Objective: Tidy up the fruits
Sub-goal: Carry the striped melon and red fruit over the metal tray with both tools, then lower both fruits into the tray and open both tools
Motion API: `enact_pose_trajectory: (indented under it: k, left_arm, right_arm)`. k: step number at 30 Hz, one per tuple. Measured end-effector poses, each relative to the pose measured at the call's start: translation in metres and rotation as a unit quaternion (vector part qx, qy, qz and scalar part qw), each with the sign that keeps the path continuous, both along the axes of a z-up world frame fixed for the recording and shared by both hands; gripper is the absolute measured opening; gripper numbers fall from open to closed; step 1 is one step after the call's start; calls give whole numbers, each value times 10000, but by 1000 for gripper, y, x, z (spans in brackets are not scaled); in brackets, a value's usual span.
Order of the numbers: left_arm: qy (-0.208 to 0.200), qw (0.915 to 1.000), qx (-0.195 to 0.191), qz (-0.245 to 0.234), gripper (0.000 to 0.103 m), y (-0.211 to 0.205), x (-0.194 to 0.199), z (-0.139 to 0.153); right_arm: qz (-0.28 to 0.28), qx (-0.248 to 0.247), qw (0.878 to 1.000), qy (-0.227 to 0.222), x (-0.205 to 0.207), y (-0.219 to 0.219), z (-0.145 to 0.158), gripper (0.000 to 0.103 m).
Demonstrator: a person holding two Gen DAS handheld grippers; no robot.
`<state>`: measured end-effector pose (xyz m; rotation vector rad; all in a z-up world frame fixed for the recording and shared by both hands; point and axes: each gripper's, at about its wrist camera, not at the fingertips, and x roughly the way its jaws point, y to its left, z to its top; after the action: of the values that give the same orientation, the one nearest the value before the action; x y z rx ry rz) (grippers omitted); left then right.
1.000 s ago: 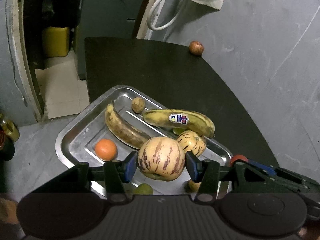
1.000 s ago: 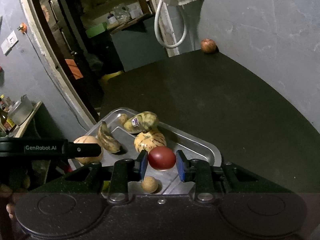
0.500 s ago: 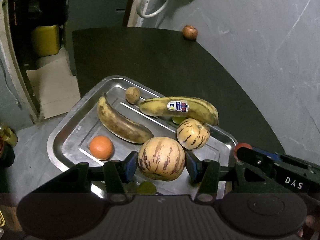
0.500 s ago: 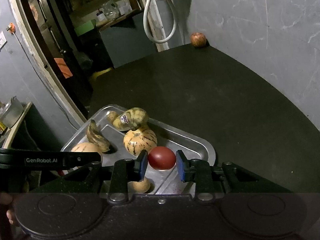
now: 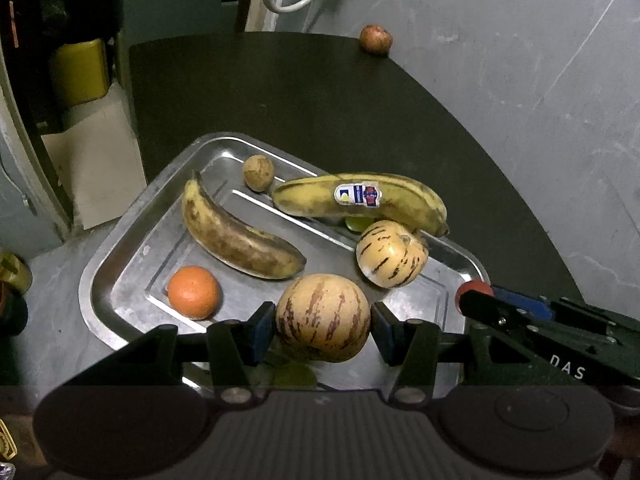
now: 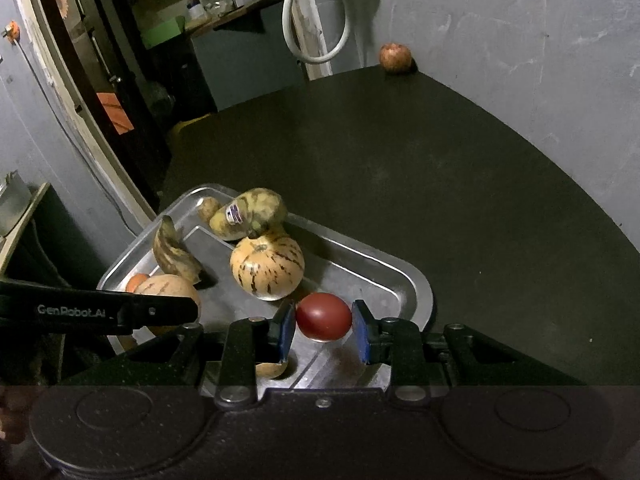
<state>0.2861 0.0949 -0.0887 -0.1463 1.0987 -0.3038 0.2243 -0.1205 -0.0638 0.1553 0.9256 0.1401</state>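
Note:
My left gripper is shut on a striped pepino melon and holds it just above the near part of a steel tray. In the tray lie two spotted bananas, an orange, a second striped melon and a small brown fruit. My right gripper is shut on a dark red fruit over the tray's near right corner. The left gripper's body crosses the right wrist view at the left.
A lone reddish apple sits at the far edge of the dark round table, against the grey wall. Green fruit shows under the held melon. A white hose hangs on the wall beyond. The floor drops away left of the tray.
Both grippers have sunk a little toward the tray with their fruit still held; the tray and its fruit now look larger and closer in both views.

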Motion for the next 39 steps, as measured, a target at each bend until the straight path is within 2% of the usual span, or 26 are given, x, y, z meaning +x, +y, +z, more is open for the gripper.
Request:
enact_pose_trajectory:
  k: [10, 32, 39]
  left_arm:
    - [172, 9997, 61, -143, 56, -5, 3, -9]
    - [273, 9995, 136, -87, 56, -5, 5, -12]
    - [291, 9995, 112, -17, 64, -3, 5, -10]
  right_arm:
    - [-65, 0, 9997, 237, 0, -4, -13, 33]
    - [-50, 24, 9995, 317, 0, -9, -16, 38]
    - [-13, 29, 9997, 244, -2, -8, -14, 41]
